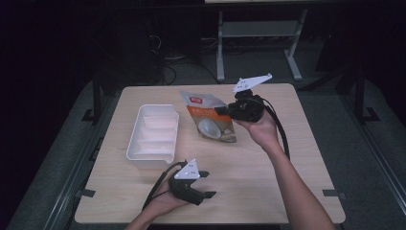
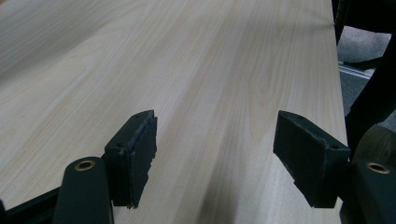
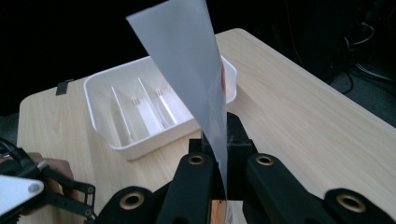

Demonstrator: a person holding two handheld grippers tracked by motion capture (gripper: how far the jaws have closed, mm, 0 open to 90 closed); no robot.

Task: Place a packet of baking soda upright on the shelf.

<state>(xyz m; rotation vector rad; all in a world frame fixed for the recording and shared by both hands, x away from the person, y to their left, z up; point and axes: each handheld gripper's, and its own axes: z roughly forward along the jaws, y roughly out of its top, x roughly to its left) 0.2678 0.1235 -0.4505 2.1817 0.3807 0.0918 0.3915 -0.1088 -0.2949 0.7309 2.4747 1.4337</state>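
While the left tongs point(image 2: 215, 154) gape wide over bare table point(image 2: 210, 60), the right tongs point(image 3: 219, 149) pinch the pouch point(image 3: 187, 70)

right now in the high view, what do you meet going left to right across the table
white divided tray → left hand-held gripper, open near the front edge → snack pouch → right hand-held gripper, shut on the pouch's right edge

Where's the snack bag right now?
High view: snack bag lies mid-table, just right of the white tray, its right edge pinched in the right tongs.
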